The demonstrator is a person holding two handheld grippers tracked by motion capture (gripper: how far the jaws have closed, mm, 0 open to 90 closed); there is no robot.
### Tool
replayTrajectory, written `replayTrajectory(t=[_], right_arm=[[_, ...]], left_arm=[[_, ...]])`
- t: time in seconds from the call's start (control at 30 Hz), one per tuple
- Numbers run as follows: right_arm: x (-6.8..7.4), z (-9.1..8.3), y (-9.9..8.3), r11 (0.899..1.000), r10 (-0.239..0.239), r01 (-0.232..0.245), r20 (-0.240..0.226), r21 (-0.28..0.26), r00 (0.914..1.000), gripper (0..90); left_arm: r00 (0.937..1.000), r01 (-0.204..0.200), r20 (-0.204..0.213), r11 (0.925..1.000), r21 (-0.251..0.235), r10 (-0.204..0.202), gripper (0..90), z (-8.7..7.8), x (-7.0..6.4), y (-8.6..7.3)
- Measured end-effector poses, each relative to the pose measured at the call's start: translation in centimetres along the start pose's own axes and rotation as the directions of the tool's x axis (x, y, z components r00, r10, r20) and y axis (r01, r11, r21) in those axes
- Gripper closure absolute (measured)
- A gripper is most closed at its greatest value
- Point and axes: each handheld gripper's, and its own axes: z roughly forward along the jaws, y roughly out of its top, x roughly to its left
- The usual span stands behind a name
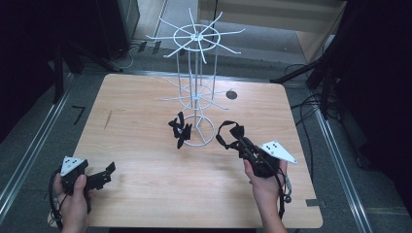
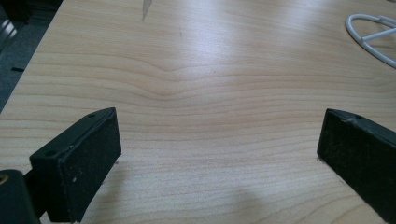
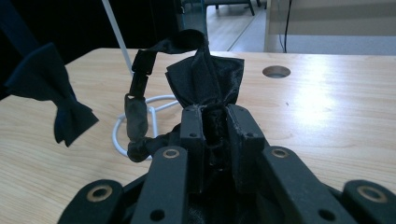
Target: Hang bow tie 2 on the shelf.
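Observation:
A white wire rack (image 1: 196,73) with hook arms stands on a ring base (image 1: 197,131) at the middle of the wooden table (image 1: 145,184). A black bow tie (image 1: 180,128) hangs low on the rack's left side; it appears again (image 3: 56,100) at the left of the right gripper view. My right gripper (image 1: 241,144) is shut on a second black bow tie (image 3: 205,79), held above the table right of the base, its strap (image 1: 224,131) looping out to the left. My left gripper (image 1: 108,174) rests open at the front left, with only bare wood between its pads (image 2: 79,161).
A round hole (image 1: 231,94) is cut in the table right of the rack. Cables and dark stands lie on the floor around the table. A strip of tape (image 1: 316,203) sits at the front right corner.

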Motion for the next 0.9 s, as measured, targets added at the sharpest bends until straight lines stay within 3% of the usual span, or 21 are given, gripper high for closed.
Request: replayTrajectory(t=[0.9], right_arm=[[2.7, -1.4, 0.6, 0.999, -0.021, 0.018, -0.069, -0.043, 0.9974, 78.4]], left_arm=[[1.0, 0.0, -0.004, 1.0, 0.001, 0.0, 0.0, 0.0, 0.0, 0.0]])
